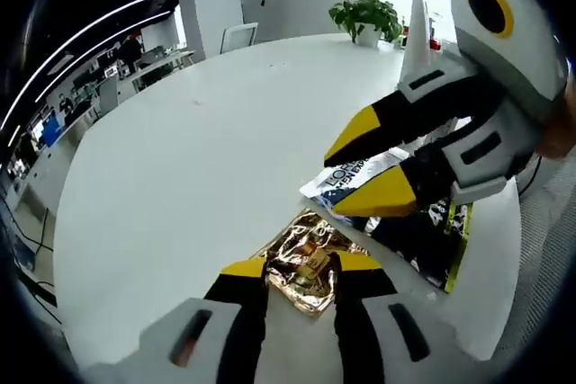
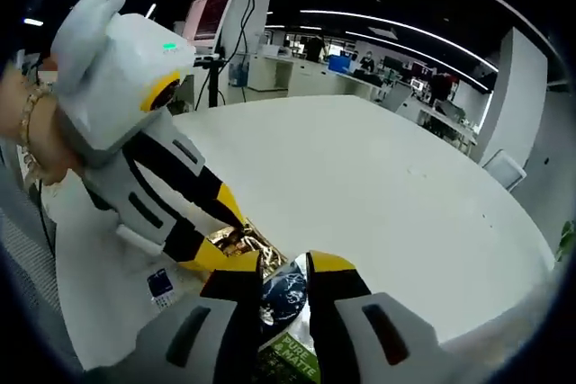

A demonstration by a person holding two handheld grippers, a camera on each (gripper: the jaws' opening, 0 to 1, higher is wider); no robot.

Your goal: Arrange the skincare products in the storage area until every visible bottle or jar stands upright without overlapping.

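A crinkled gold foil packet (image 1: 306,267) lies near the white table's edge, and my left gripper (image 1: 301,265) is shut on it, one yellow tip on each side. Coming in from the right, my right gripper (image 1: 373,166) is closed over a silver and dark sachet (image 1: 353,175) with printed lettering. In the right gripper view that sachet (image 2: 283,294) sits between my right gripper's (image 2: 283,267) tips. My left gripper (image 2: 225,236) comes in from the left, on the gold packet (image 2: 245,238). No upright bottle or jar can be made out.
A dark packet with a green edge (image 1: 436,240) lies under the sachet, by the table edge. A small white box with a barcode (image 2: 160,285) lies near the rim. The round white table (image 1: 198,159) stretches away bare. A potted plant (image 1: 367,15) stands at its far side.
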